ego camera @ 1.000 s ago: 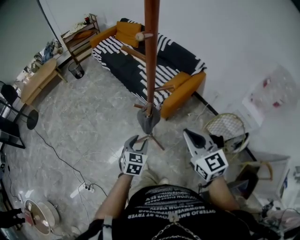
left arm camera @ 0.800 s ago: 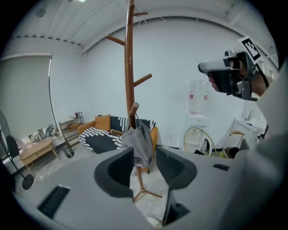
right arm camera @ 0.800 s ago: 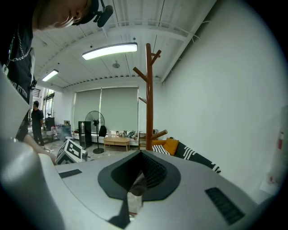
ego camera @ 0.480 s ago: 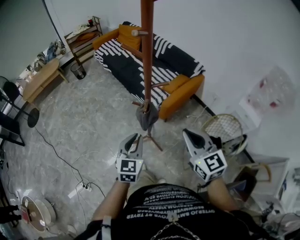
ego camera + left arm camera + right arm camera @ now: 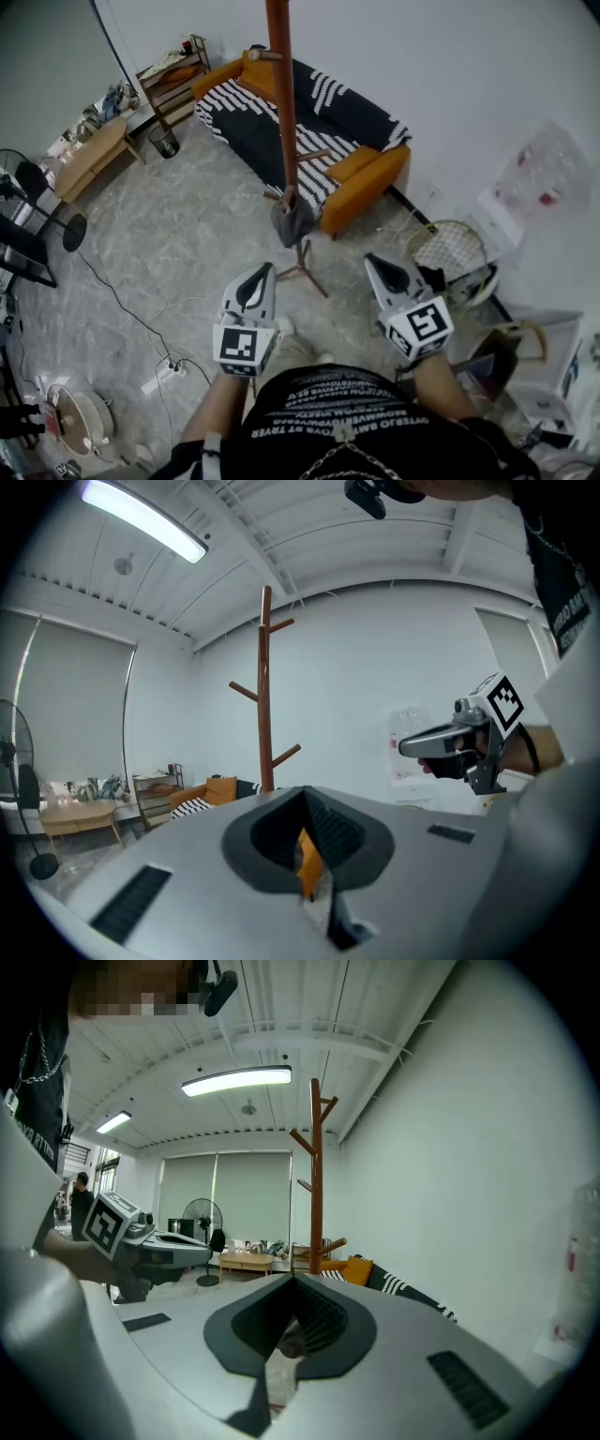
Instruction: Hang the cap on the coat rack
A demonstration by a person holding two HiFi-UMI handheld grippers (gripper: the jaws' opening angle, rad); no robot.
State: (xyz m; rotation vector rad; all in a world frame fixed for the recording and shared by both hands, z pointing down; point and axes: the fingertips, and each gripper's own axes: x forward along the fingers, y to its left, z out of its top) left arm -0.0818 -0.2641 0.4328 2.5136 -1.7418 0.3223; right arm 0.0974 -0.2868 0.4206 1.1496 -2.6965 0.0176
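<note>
Your head cam sits above your shoulders and looks steeply down at the floor (image 5: 169, 253), with the left gripper (image 5: 257, 277) low centre, the right gripper (image 5: 381, 267) beside it and the coat rack (image 5: 284, 112) running off the top edge. Each gripper cam looks roughly level along its own jaws, which fill the lower half close up; the rack stands farther off near mid-frame (image 5: 266, 686) (image 5: 316, 1176), and the other gripper shows at the side edge. All three views share the rack and the orange sofa (image 5: 309, 122).
</note>
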